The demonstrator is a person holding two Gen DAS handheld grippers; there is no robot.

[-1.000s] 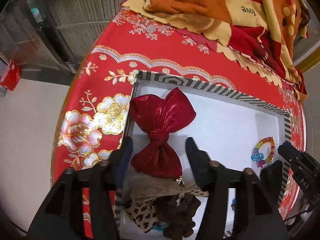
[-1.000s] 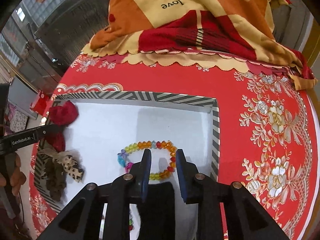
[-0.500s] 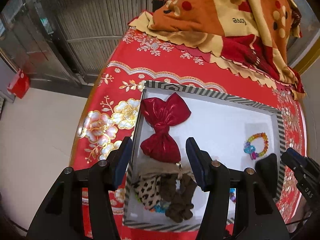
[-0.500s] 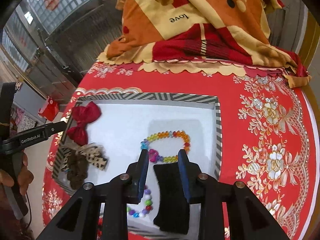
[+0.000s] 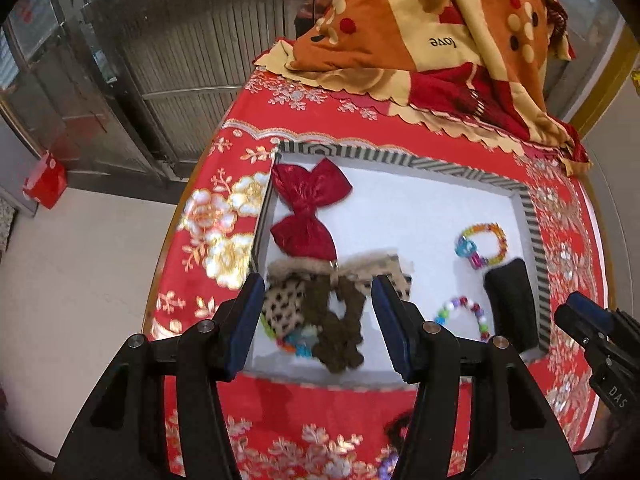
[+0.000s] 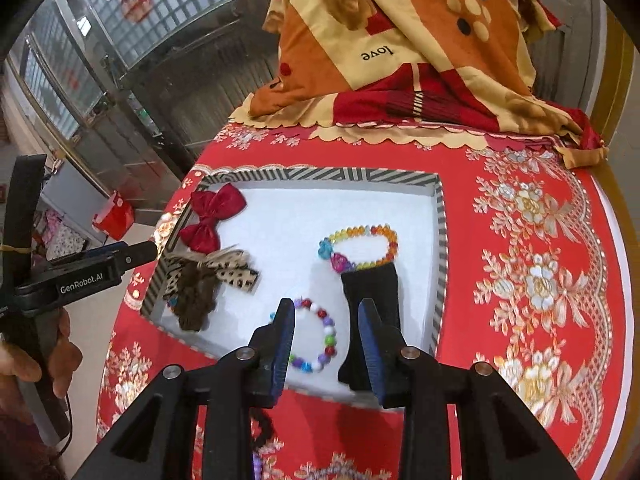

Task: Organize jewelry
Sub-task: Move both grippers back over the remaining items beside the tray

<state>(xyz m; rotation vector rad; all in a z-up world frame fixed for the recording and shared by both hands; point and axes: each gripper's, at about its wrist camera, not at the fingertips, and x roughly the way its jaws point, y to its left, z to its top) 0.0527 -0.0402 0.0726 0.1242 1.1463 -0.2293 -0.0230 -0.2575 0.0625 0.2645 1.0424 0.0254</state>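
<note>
Both grippers risen above striped tray (image 6: pixel 439 240), jaws open and empty, red floral tablecloth (image 6: pixel 532 280).

A dark, beaded item (image 6: pixel 262 432) on the desk hides behind the right tool; the leopard bow (image 5: pixel 280 308) looks blurred.

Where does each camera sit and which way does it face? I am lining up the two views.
Left wrist: on the left gripper, looking steeply down at the tray's left half; its open fingers show, plus the right gripper's tip at the right edge.
Right wrist: on the right gripper, looking down at the tray's right half; its fingers show, plus a hand holding the left gripper.
Shared: tray, red bow, both bead bracelets.
</note>
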